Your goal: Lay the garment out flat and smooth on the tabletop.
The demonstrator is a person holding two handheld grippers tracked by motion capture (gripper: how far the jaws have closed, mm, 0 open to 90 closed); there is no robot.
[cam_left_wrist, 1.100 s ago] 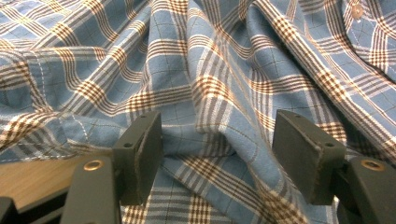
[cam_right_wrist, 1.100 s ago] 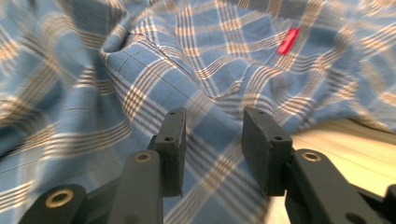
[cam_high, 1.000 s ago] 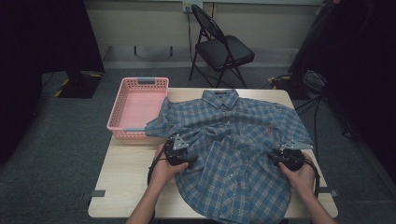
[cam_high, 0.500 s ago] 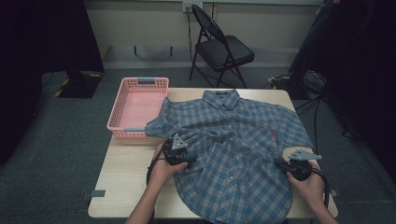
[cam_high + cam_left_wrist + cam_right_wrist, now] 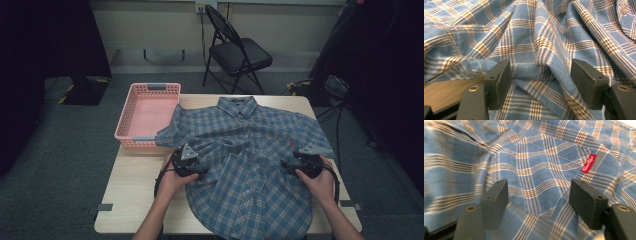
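My left gripper [image 5: 187, 162] sits at the near left part of the table [image 5: 135, 200], its jaws standing wide with a raised fold of the plaid shirt [image 5: 250, 165] between them; in the left gripper view the pads [image 5: 501, 82] flank that ridge of cloth without pressing it. My right gripper [image 5: 304, 163] is over the shirt's right side near the table's right edge, and its jaws have just been opening: they stand wide now, cloth below and between them but nothing pinched, the red label [image 5: 589, 163] lying just beyond the far pad.

The shirt lies face up across most of the table, collar toward the far edge, hem hanging over the near edge, one sleeve reaching toward the far left corner. I judge I am smoothing or setting up a fold. To do it well I should close each pair of pads on a single clean layer at matching points on both sides, not on a bunched ridge, and lift both hands evenly so the plaid lines stay straight. On the left, the wrinkle between my pads could drag extra cloth along; I would flatten it first.

Farther off, the pink basket [image 5: 125, 131] stands at the table's far left corner. What shows of its inside is bare; the shirt's sleeve lies over its near right rim.
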